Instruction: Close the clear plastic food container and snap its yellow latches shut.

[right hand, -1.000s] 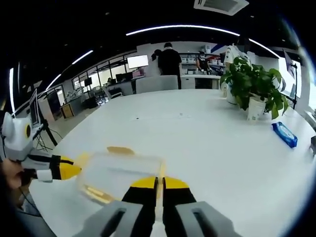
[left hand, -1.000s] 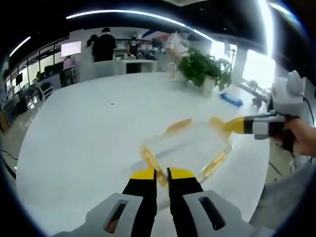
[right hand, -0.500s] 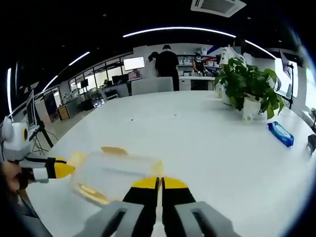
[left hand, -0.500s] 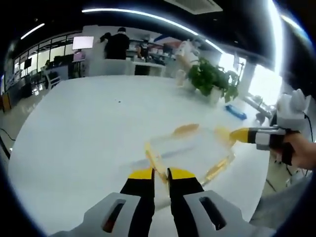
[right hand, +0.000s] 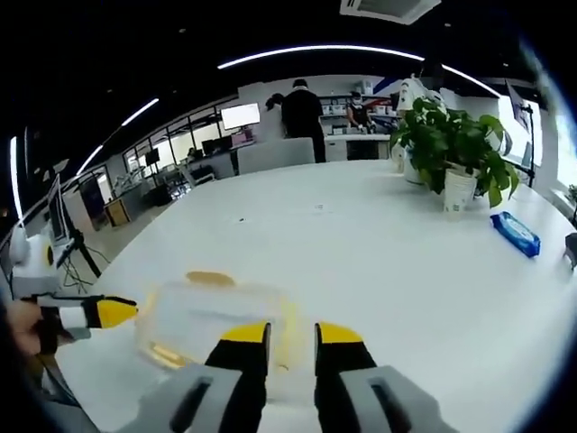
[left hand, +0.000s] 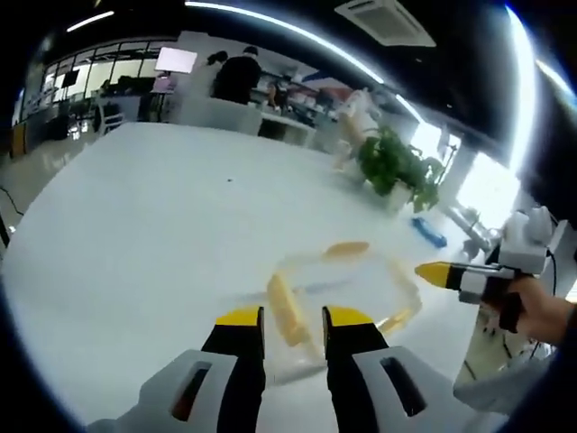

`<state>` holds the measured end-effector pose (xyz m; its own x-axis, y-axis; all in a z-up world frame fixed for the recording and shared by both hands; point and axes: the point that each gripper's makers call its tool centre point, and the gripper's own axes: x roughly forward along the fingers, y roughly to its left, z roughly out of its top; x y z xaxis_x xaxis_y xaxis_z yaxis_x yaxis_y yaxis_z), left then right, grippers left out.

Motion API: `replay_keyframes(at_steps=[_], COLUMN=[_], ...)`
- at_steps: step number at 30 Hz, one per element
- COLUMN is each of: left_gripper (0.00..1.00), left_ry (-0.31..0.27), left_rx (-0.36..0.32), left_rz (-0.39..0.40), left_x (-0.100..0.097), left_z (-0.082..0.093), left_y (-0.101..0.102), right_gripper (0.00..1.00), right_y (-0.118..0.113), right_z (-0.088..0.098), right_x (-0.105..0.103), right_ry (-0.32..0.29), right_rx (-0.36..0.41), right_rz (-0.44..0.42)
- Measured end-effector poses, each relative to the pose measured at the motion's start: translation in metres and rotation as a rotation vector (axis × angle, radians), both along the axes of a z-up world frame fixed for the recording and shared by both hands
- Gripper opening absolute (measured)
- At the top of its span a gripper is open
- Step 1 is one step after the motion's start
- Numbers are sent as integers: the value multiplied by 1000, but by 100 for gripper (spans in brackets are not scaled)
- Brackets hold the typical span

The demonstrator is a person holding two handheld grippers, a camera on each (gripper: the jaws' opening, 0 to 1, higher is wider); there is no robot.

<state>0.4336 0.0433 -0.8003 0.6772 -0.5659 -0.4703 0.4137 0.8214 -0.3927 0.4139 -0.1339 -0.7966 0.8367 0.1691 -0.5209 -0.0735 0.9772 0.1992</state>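
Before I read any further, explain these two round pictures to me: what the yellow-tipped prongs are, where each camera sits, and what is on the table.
No robot here: a person holds a two-jaw gripper in each hand, with a fisheye camera riding on each.

In the left gripper view, the left gripper rises from the bottom with its jaws apart around a yellow latch. The right gripper enters from the right.

The right gripper view looks along the right gripper's own open jaws.

On the white table lies the clear plastic food container with yellow latches. Further back stand a potted plant and a blue packet. Neither gripper holds anything.
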Motion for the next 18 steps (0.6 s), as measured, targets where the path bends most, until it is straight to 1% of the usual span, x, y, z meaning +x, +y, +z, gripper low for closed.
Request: replay_keyframes(at_steps=[2,4,6,7,8,9,11,13,14,15,18], left_gripper=[20,22,24,24,22,22,22,22,22,22,21], left_ry=[14,39,56,62,65,63,67,88,114,155,131], left_rx=[-6,10,9,-14,-19,-23,-21,-36,-61,-99,-79], left_rz=[-9,-14,-15,-8,-12,-12,-13,-3,17,49,35], left_x=[1,1,0,0,-1,0,1,2,1,1,1], left_z=[-3,-11,-15,-14,-14,-13,-14,-16,-17,-18,-17], left_y=[-4,-5,-5,-6,-7,-8,-7,-6,-6,-6,-6], right_gripper=[20,22,21,19,20,21,22,23,24,24,24], right_y=[4,8,11,15,18,16,15,15,15,15,16], right_z=[-3,-10,-15,-17,-17,-16,-16,-17,-18,-18,-17], right_x=[3,4,5,4,4,4,5,6,7,6,7], right_ry=[7,26,42,48,41,39,41,51,57,71,88], right_rx=[2,20,19,21,35,39,53,81,94,107,100], right_rz=[13,28,52,78,88,74,76,70,71,73,98])
